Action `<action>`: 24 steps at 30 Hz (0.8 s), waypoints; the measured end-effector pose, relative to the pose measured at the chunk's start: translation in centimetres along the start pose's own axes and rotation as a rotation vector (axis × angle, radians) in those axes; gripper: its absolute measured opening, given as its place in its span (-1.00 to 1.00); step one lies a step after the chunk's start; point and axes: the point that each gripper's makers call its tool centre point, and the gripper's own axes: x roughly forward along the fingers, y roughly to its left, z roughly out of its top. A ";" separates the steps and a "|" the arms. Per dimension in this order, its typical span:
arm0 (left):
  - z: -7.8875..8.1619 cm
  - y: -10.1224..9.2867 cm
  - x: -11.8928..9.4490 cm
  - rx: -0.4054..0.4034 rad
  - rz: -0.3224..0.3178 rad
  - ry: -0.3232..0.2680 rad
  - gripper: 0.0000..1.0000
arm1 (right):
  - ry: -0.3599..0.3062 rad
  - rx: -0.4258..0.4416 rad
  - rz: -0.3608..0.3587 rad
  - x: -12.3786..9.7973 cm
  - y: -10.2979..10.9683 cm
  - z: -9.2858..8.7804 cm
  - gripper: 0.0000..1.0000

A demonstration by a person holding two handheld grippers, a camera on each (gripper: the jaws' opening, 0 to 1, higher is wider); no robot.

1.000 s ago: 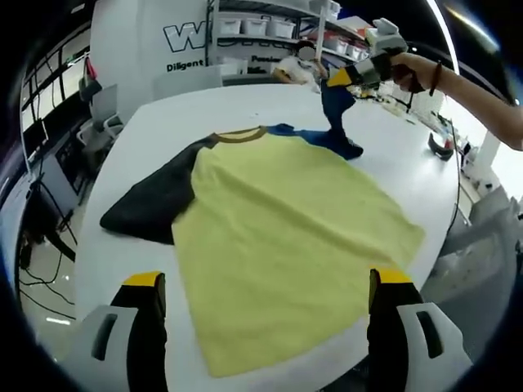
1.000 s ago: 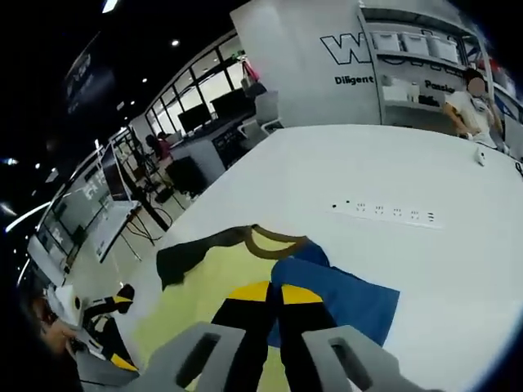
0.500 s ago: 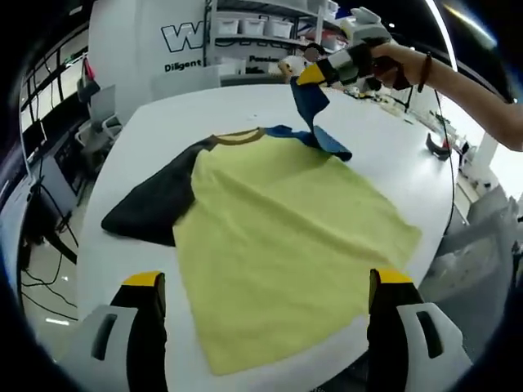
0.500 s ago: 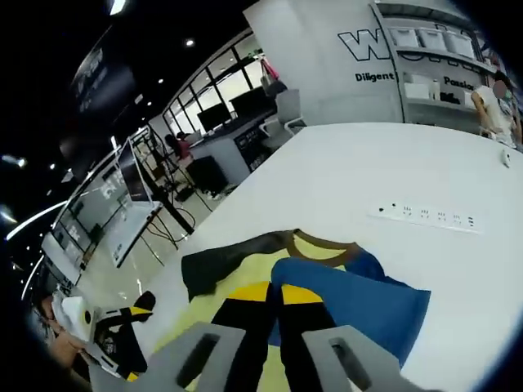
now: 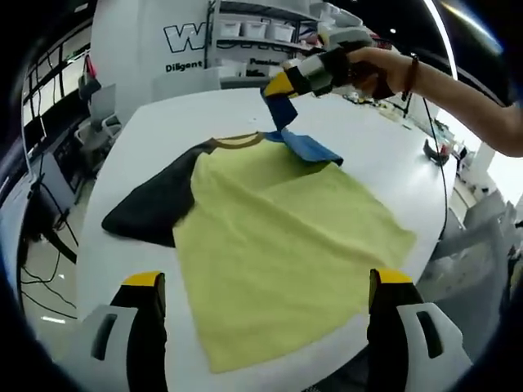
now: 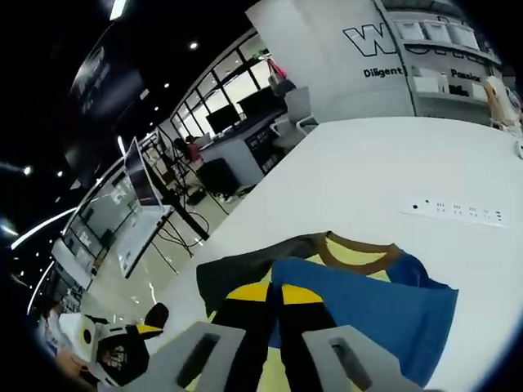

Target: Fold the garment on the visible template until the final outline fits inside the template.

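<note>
- Lying flat on the white desk (image 5: 139, 139), yellow garment (image 5: 278, 245) with its hem at the near edge; could slide off if dragged.
- Pinching the blue sleeve (image 5: 306, 147), right gripper (image 5: 282, 84) with jaws closed on it; risks bunching or slipping mid-fold.
- Hanging near the hem, left gripper (image 5: 265, 327) with jaws spread, empty.
- Showing no clear template outline.

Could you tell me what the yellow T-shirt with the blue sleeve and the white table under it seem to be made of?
The yellow T-shirt looks like soft matte knit fabric, probably cotton: its blue sleeve drapes limply from the right gripper. The white table looks like smooth laminate or painted board with a slight sheen; which one is unclear.
</note>
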 end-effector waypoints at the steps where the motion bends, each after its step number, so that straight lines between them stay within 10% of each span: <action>1: -0.1 0.1 0.0 0.003 0.004 0.003 0.99 | 0.002 0.005 0.002 0.2 0.1 -0.1 -1.00; 24: -0.5 0.8 0.3 -0.006 0.024 -0.021 0.98 | 0.008 0.075 0.086 5.1 3.8 -1.4 -1.00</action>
